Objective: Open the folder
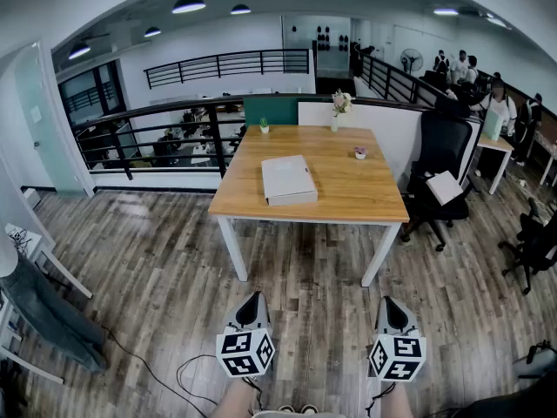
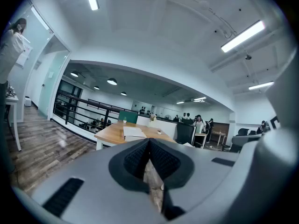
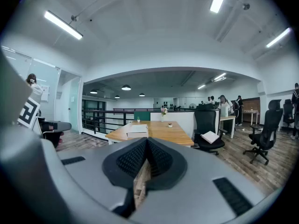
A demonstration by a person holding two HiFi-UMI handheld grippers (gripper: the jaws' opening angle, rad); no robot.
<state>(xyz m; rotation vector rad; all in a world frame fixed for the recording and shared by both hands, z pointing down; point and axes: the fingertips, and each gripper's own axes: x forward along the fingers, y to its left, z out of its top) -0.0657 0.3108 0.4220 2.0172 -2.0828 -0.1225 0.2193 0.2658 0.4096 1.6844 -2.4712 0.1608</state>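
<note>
The left gripper (image 1: pixel 252 301) and right gripper (image 1: pixel 393 306) have shut, empty jaws. A shove could slide the flat white folder (image 1: pixel 289 179) off the wooden surface (image 1: pixel 348 185).

The folder (image 1: pixel 289 180) is thick and white, like a flat box. It is shut, with its cover down. It lies flat on the wooden table (image 1: pixel 348 190), big side up. It sits a bit left of the middle, close to the table edge nearest me (but not hanging over it). It is turned just a little, so it is not quite square with that edge. One thick side faces me. The folder is well away from me. In my left gripper view (image 2: pixel 134 133) and my right gripper view (image 3: pixel 137 129) it looks small and far off.
</note>
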